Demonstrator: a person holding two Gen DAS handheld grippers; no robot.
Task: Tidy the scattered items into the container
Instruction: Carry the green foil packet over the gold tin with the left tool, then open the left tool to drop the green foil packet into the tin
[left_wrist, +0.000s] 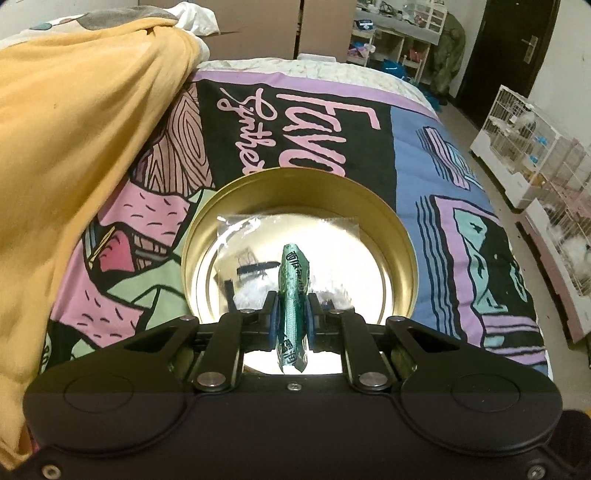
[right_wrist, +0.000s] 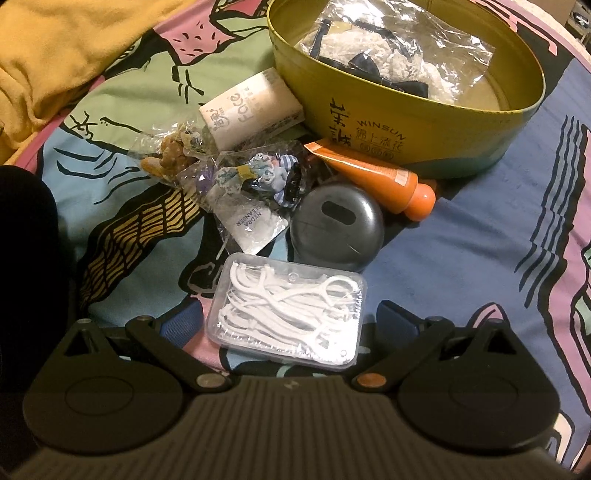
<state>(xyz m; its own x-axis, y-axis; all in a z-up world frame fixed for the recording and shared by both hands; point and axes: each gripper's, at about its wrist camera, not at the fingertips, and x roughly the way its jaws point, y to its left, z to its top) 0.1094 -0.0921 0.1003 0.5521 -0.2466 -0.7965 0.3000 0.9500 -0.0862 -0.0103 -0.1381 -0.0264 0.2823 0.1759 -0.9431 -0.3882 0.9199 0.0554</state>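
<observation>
We list a round gold metal tin (right_wrist: 406, 122), open, printed WINSUN on its yellow side, standing on a patterned bedspread (left_wrist: 424, 155) in pink, blue and black. Inside it we see a clear plastic bag (right_wrist: 402, 59) holding white and dark pieces.

Our left gripper (left_wrist: 291, 314) is clamped on a thin green foil sachet (left_wrist: 293, 291), held edge-on between the blue pads above the tin's shiny floor.

Our right gripper (right_wrist: 290, 317) stands with jaws spread wide, a clear plastic box of white floss picks (right_wrist: 288, 321) lying between them; neither pad touches it, as far as we can tell.

Beside the tin we count: an orange squeeze tube (right_wrist: 384, 177) touching the tin's wall, a dark grey round case (right_wrist: 338, 227), a white "Face" carton (right_wrist: 255, 107), a white cleanser sachet (right_wrist: 255, 229), and two clear bags of small trinkets (right_wrist: 255, 173).

A yellow blanket (left_wrist: 74, 129) covers the bed's left side.
</observation>
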